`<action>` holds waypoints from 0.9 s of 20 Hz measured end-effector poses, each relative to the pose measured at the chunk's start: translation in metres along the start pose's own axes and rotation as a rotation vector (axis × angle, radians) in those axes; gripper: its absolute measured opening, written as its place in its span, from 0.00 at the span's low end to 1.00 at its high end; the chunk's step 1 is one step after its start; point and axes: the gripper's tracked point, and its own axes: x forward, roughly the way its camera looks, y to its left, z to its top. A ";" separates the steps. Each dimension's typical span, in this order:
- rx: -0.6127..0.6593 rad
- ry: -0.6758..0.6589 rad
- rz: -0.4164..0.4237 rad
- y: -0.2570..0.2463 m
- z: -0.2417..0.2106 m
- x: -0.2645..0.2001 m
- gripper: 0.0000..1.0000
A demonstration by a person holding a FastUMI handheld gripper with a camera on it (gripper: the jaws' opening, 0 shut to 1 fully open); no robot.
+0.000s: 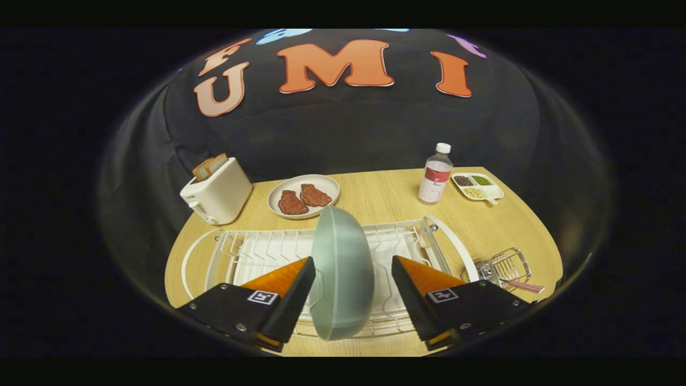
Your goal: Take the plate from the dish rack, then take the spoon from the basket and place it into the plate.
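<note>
Straddling the upright green plate (343, 273) in the white dish rack (407, 241), gripper (353, 279) fingers spread, left finger at its rim, right clear

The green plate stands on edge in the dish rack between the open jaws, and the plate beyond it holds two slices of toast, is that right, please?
Not quite. In the gripper view, the plate beyond holds two pieces of meat, not toast. The rest holds: the green plate stands on edge in the dish rack between the gripper's open jaws.
</note>
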 end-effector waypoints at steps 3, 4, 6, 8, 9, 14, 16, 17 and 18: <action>-0.021 0.019 -0.098 -0.012 -0.006 0.012 0.58; -0.025 0.023 -0.103 -0.009 -0.007 0.006 0.50; 0.017 0.032 -0.090 0.000 -0.006 0.009 0.40; -0.001 0.049 -0.107 0.001 -0.005 0.007 0.31; -0.014 0.048 -0.116 0.002 -0.004 0.005 0.30; -0.069 0.010 -0.151 0.004 0.012 -0.006 0.30; -0.089 -0.007 -0.175 -0.001 0.018 -0.010 0.30; -0.089 -0.012 -0.179 -0.004 0.020 -0.012 0.30; -0.079 -0.019 -0.181 -0.005 0.022 -0.015 0.30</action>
